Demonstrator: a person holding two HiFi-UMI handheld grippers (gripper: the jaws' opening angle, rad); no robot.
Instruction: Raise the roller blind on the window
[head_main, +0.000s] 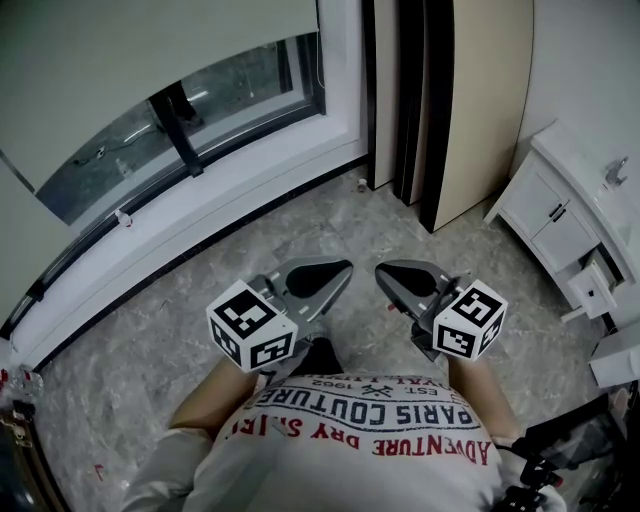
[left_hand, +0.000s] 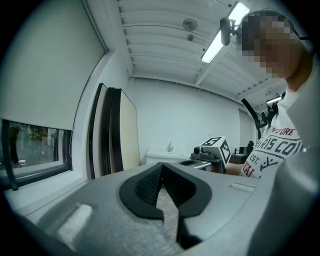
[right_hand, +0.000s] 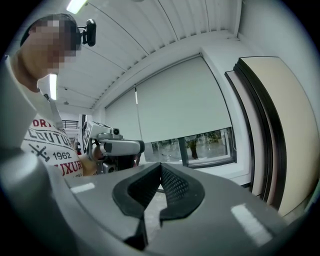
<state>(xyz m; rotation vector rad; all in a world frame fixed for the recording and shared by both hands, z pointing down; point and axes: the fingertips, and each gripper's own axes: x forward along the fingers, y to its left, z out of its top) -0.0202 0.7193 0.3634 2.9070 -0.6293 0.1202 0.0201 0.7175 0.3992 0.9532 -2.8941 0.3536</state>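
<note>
Grey marbled floor (head_main: 300, 225) meets a window (head_main: 200, 110) whose pale roller blind (head_main: 130, 60) covers all but its lowest strip. Well apart from it, a person (head_main: 360, 440) holds the left hand-held gripper (head_main: 343, 270) and right hand-held gripper (head_main: 384, 270) side by side, each with jaws together, empty.

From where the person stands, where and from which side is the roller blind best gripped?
Probably the bottom edge of the roller blind, from below on the room side: it hangs free as a thin straight strip before the glass, so jaws can close across it. The left gripper and right gripper, both shut, must open first.
</note>
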